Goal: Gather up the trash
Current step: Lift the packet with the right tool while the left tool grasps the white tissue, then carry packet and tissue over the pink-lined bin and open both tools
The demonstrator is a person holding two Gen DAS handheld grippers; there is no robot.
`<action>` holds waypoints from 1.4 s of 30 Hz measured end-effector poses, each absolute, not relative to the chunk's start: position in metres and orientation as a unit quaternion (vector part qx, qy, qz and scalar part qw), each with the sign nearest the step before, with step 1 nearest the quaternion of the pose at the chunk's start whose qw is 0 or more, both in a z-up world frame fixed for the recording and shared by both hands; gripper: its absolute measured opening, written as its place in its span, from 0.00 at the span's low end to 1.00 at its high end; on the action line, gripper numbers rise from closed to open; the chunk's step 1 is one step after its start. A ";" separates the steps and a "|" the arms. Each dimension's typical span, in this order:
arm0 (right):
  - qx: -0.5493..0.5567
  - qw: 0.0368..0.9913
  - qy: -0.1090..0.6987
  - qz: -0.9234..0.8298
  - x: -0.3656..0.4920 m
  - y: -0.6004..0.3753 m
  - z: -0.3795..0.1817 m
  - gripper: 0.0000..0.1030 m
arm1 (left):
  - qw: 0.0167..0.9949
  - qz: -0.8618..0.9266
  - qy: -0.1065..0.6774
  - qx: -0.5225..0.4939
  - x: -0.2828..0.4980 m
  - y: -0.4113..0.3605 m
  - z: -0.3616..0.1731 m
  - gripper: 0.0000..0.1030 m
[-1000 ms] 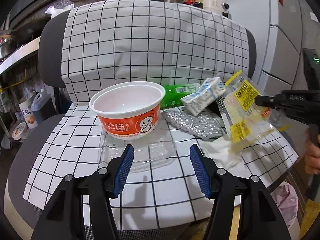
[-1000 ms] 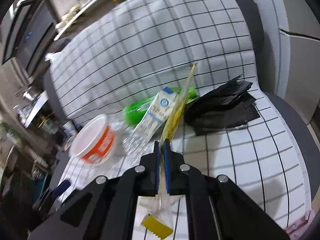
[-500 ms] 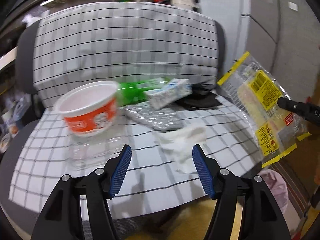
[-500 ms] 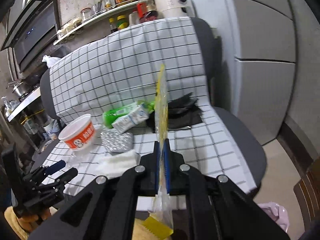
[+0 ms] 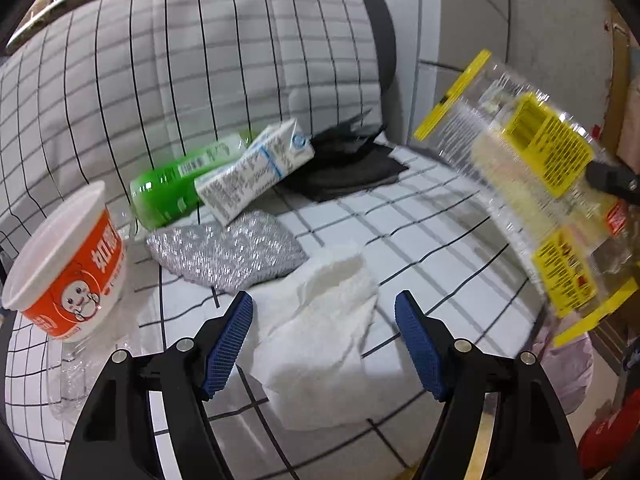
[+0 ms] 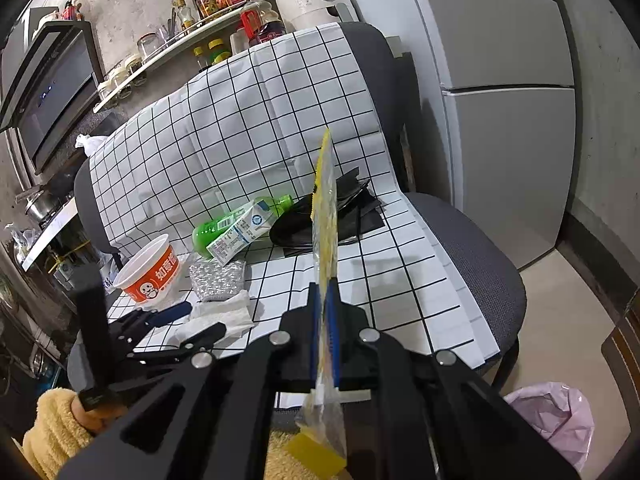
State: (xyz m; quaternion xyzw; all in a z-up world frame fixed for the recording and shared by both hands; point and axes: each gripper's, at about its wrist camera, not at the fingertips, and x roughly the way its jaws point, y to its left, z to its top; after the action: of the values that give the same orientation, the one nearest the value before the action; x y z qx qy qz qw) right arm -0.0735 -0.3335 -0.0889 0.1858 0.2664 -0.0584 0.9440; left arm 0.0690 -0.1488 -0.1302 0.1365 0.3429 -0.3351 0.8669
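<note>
On the chair (image 6: 472, 256) lie one orange bowl (image 5: 68, 276), one green bottle (image 5: 168, 192), one milk carton (image 5: 256, 172), one silver pouch (image 5: 228, 252), one white tissue (image 5: 320, 332), and black sheets (image 5: 348, 164) whose number I cannot tell. One clear yellow wrapper (image 5: 536, 184) is at 3 o'clock, one pink bag (image 6: 552, 416) at 5 o'clock.

Clear yellow-labelled wrapper (image 6: 325, 216) stands edge-on, pinched; crumpled white tissue (image 5: 320, 332) lies on checked cloth.

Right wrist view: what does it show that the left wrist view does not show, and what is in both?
Only the right wrist view shows the shelf of bottles, the fridge and a yellow sleeve behind the left tool.

Only the left wrist view shows the face of the yellow wrapper, with its labels.

Both show the orange cup, green bottle, milk carton, silver pouch, white tissue and pink bag.
</note>
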 end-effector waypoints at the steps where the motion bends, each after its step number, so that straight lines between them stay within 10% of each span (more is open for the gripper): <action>1: 0.187 0.944 0.267 -0.056 -0.072 -0.334 -0.090 0.05 | 0.865 -0.333 0.347 0.140 0.071 -0.149 -0.134 0.72; 5: 0.188 0.942 0.272 -0.050 -0.066 -0.333 -0.094 0.05 | 0.861 -0.325 0.362 0.152 0.076 -0.146 -0.145 0.63; 12: 0.193 0.940 0.277 -0.048 -0.065 -0.330 -0.099 0.05 | 0.863 -0.341 0.354 0.115 0.068 -0.130 -0.136 0.05; 24: 0.164 0.949 0.239 -0.121 -0.133 -0.336 -0.082 0.05 | 0.850 -0.442 0.287 0.005 -0.009 -0.132 -0.064 0.03; 42: 0.221 0.883 0.260 -0.323 -0.264 -0.419 -0.177 0.05 | 0.752 -0.569 0.327 0.056 -0.099 -0.272 -0.100 0.04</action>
State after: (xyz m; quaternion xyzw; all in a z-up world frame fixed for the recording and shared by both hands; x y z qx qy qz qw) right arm -0.2640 -0.4192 -0.1766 0.2214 0.2605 -0.3227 0.8826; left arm -0.0991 -0.2724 -0.0996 0.0562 0.3272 -0.5688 0.7525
